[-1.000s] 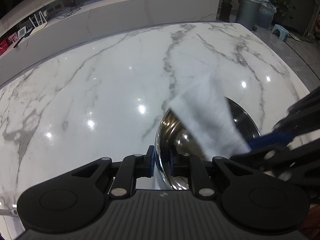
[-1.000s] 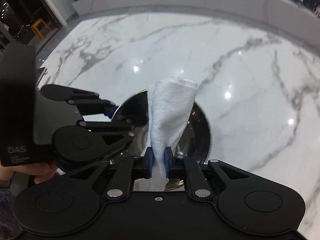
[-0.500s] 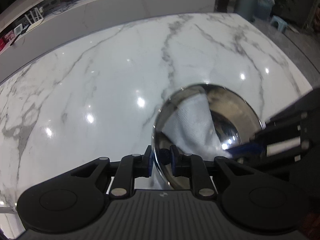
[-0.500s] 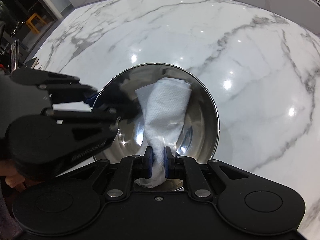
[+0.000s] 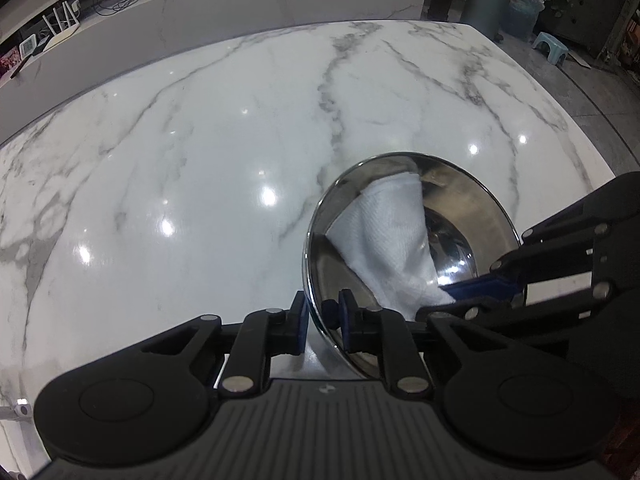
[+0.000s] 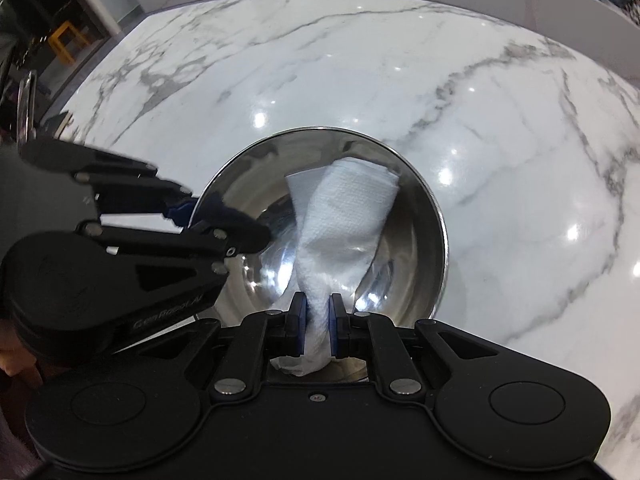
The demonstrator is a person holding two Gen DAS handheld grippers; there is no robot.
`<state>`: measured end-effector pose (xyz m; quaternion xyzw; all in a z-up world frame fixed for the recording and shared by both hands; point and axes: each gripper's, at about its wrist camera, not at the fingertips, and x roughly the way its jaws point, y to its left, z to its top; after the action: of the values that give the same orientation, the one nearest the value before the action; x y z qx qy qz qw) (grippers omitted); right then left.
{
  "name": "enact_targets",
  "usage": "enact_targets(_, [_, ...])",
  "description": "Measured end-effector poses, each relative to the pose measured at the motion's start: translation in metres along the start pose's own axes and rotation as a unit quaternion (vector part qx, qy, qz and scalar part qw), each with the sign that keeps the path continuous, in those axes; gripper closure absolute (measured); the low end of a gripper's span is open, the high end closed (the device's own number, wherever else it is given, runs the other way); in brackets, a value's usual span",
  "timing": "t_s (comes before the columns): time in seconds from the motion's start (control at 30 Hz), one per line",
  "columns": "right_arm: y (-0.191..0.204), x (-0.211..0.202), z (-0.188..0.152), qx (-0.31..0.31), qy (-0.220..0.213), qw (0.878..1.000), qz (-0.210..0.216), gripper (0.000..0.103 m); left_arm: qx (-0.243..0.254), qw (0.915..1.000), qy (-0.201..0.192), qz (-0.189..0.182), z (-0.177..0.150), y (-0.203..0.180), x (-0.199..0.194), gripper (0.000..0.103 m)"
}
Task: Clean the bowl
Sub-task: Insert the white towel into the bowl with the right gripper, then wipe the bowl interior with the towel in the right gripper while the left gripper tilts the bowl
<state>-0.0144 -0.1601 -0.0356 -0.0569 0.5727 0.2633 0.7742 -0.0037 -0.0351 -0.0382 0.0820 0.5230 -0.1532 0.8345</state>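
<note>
While the left gripper pinches the near rim of the steel bowl on the marble table, it should hold firm so the right gripper, clamped on the paper towel, can sweep the inner wall. Only the left view shows the rim between the pads; only the right view shows the towel's folded tip reaching the far wall.

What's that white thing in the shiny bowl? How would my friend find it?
Look at the big white marble table, then the round shiny metal bowl on it. Inside lies a crumpled white paper towel, pinched by the right gripper. It is the only soft, dull white thing there; everything around it is mirror-bright or black.
</note>
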Motion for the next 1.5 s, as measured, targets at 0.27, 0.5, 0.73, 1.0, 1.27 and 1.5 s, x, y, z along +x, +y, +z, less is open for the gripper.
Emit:
enact_targets(0.27, [0.005, -0.002, -0.001, -0.037, -0.003, 0.999, -0.033, 0.094, 0.026, 0.9996, -0.001, 0.009, -0.002, -0.006, 0.001, 0.089])
enact_targets(0.5, [0.02, -0.008, 0.0, -0.117, -0.022, 0.983, -0.141, 0.094, 0.028, 0.9995, 0.0, 0.011, -0.001, -0.005, 0.001, 0.089])
enact_targets(0.73, [0.01, -0.002, 0.003, -0.095, -0.016, 0.987, -0.128, 0.094, 0.007, 0.9998, 0.015, -0.005, -0.001, -0.001, 0.003, 0.088])
enact_targets(1.0, [-0.009, -0.003, -0.002, -0.023, -0.034, 0.994, -0.1, 0.094, -0.019, 0.9964, 0.045, -0.069, -0.006, 0.001, 0.001, 0.074])
enact_targets(1.27, [-0.018, -0.007, -0.019, 0.031, -0.049, 0.996, -0.072, 0.094, -0.02, 0.9985, 0.012, -0.05, -0.001, -0.003, -0.003, 0.088])
enact_targets(1.5, [-0.019, -0.003, -0.026, 0.074, -0.042, 0.996, 0.024, 0.093, -0.014, 0.9994, -0.002, -0.031, 0.003, -0.005, -0.003, 0.091])
